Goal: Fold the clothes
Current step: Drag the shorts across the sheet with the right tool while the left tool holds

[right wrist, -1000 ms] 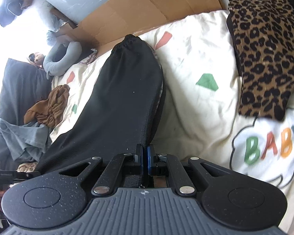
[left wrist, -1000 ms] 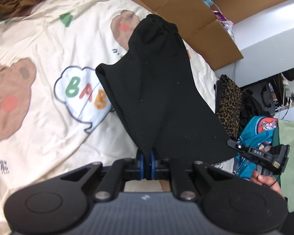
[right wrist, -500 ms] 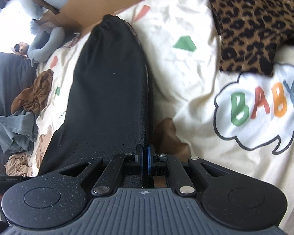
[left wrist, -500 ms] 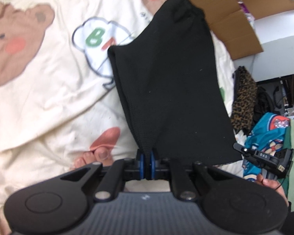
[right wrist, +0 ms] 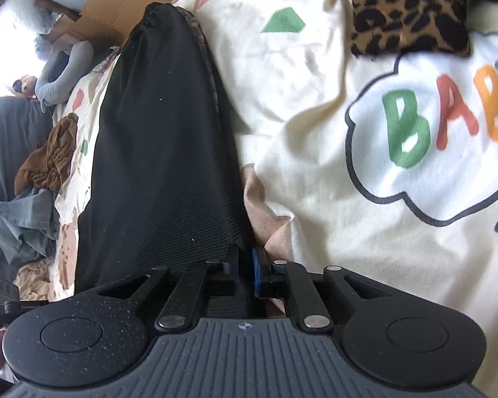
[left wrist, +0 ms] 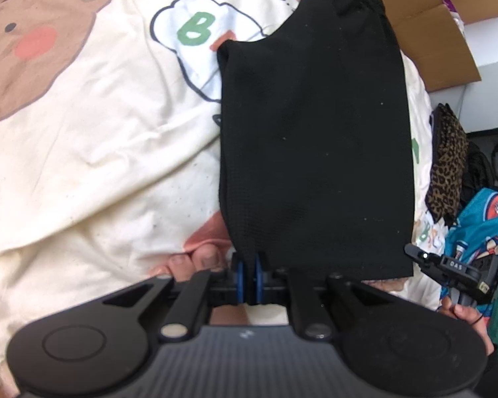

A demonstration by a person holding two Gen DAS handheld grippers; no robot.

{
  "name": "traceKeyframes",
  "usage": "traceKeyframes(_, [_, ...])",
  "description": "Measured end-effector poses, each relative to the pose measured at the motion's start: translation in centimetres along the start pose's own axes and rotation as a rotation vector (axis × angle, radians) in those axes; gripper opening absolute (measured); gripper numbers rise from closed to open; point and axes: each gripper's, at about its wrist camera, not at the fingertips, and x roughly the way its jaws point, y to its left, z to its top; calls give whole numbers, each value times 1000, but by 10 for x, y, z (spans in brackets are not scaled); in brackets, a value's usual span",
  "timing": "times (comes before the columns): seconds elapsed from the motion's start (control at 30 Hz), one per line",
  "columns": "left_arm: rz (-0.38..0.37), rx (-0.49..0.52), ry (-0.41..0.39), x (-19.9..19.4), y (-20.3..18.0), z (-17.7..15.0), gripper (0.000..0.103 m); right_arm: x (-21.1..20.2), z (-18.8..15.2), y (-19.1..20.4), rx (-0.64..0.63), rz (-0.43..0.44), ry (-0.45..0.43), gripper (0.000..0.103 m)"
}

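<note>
A cream bedsheet [left wrist: 93,139] printed with bears and a "BABY" speech bubble fills most of both wrist views. Down the middle of the left wrist frame lies a black garment [left wrist: 315,139], doubled over flat on the sheet, its gathered end toward the upper centre and its near edge at the lower centre; in the right wrist view the same garment [right wrist: 162,152] runs from upper centre to lower left.

A flattened cardboard box [left wrist: 441,43] sits in the upper right of the left view, and a leopard-print garment [right wrist: 411,3] lies at the upper right of the right view. A brown cloth [right wrist: 49,159] is bunched at the left edge of that frame.

The left gripper [left wrist: 248,273], at lower centre and tilted steeply down toward the sheet, is clenched on the near edge of the black garment, its 2 blue pads pinching the fabric. The right gripper [right wrist: 244,270], also angled downward, has its jaws opening: a gap shows between the pads, with the garment's corner between them but no longer pinched.

At the lower right of the left view, the person's right hand [left wrist: 461,315] grips the other tool's handle. Bare toes [left wrist: 196,260] peek out just left of the left gripper.
</note>
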Motion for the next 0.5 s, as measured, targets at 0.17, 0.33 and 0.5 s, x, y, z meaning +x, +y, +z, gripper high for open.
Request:
traceKeyframes(0.17, [13,7,6,1,-1,3,7,8,6,-11,18,47,38,29])
traceKeyframes(0.33, [17,6,9,1,-2,4,7,19,18,-27,65,134,97,38])
traceKeyframes(0.5, [14,7,11,1,1,3,7,30,25,-31,99,202,142,38])
